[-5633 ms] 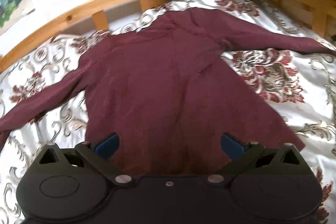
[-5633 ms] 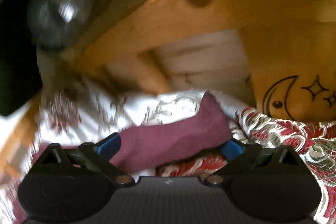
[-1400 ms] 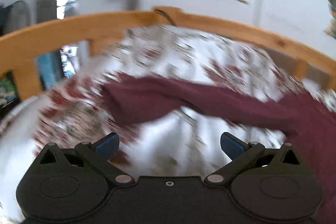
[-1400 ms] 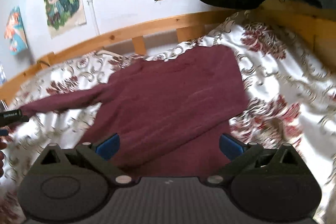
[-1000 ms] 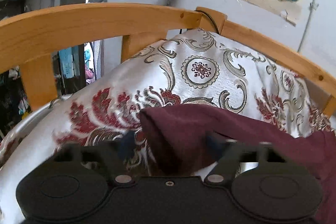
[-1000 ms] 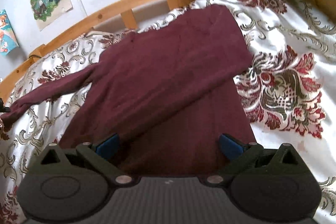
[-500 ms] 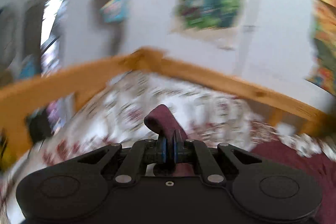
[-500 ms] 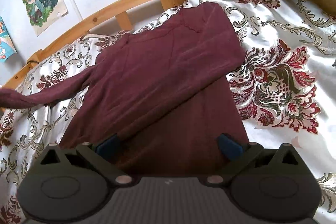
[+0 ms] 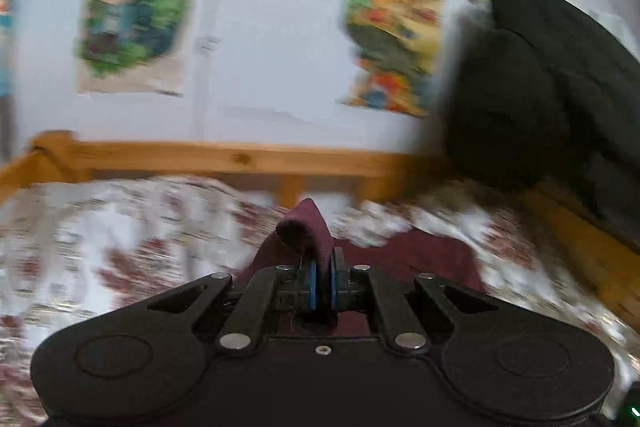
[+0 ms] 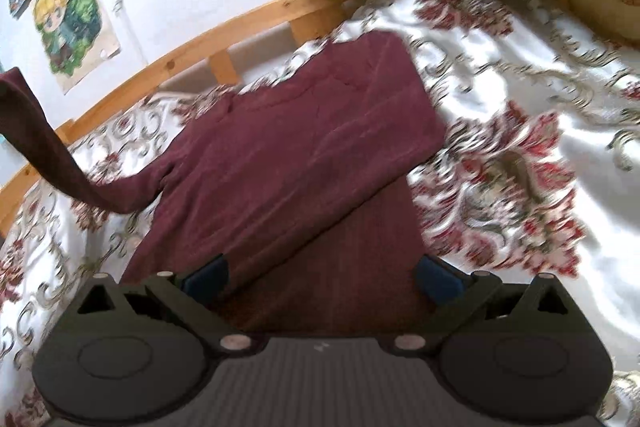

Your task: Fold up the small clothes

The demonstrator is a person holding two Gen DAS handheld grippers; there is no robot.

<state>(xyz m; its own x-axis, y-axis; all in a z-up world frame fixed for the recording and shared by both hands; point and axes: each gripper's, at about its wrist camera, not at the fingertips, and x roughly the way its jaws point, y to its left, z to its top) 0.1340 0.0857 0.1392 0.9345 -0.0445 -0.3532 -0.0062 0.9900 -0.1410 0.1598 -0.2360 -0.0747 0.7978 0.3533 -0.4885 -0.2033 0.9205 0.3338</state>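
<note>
Lifted since the earlier frame, the maroon long-sleeved knit top's (image 10: 288, 155) left sleeve cuff (image 9: 306, 237) is clamped in the left gripper (image 9: 323, 285). Right gripper (image 10: 322, 273) hangs fingers apart over the hem. Floral white bedspread (image 10: 520, 99) lies bare rightward; wooden bed rail (image 9: 224, 157) beyond. Only the right wrist view shows the body, flat, right sleeve folded across.

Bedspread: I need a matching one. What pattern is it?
White bedspread with dark red flowers and scrolls, clearest in the right wrist view.
</note>
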